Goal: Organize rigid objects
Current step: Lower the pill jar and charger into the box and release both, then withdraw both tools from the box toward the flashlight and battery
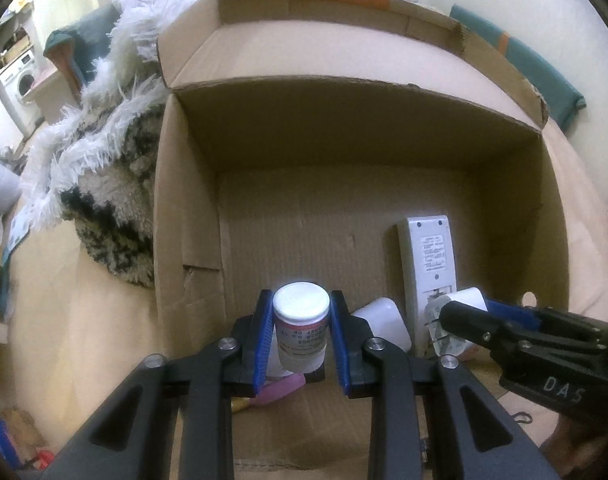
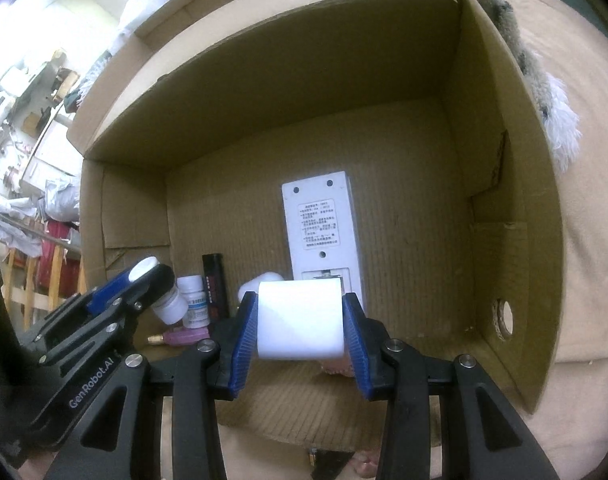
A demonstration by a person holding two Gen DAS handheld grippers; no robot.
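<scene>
cardboard box [image 1: 504,184] lies on its side. the left gripper [image 1: 301,340] clamps a white-capped pill bottle [image 1: 301,320] near the box mouth; the right gripper [image 2: 299,320] pinches a white charger plug [image 2: 299,316] beside it. best set each on the box floor upright before letting go. inside: one remote [image 2: 324,224], one more pill bottle [image 2: 195,300], one black lighter [image 2: 215,284].

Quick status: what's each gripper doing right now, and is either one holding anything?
Left gripper: closed on the white-capped bottle, over the box.
Right gripper: closed on the white block, over the same box.
</scene>
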